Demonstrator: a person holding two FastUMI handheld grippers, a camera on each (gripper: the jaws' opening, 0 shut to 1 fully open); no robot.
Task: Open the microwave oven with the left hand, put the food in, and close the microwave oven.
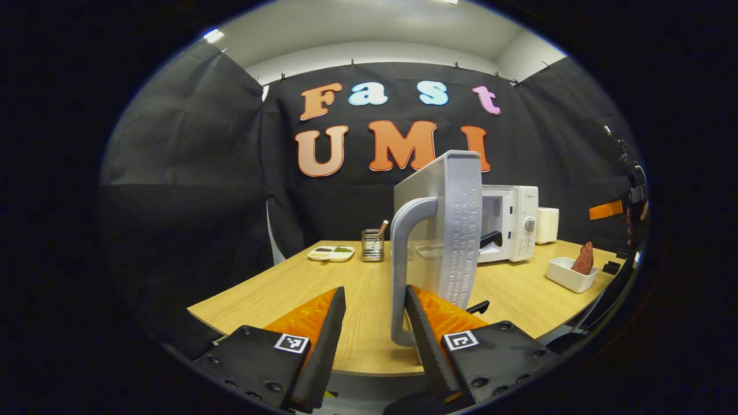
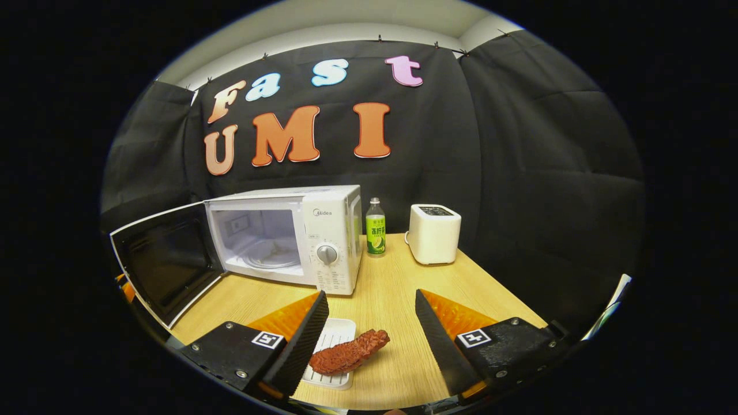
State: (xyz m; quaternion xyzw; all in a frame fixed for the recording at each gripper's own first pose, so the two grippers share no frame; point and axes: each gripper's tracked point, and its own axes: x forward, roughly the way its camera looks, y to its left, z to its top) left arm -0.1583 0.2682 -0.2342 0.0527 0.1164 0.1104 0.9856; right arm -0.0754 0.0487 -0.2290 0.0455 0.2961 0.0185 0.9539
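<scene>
White microwave oven (image 2: pixel 300 236), door swung open. Left gripper (image 1: pixel 375 328), jaws apart, straddles the grey door handle (image 1: pixel 403 271). Right gripper (image 2: pixel 369 340), jaws wide, hovers above reddish-brown food (image 2: pixel 349 358) in its white tray (image 2: pixel 334 340); centre, then close gently.

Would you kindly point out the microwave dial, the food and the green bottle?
microwave dial (image 2: pixel 327 254): right gripper view, centre of knob.
food (image 2: pixel 349 351): right gripper view, middle of the reddish piece.
green bottle (image 2: pixel 375 233): right gripper view, its label.
</scene>
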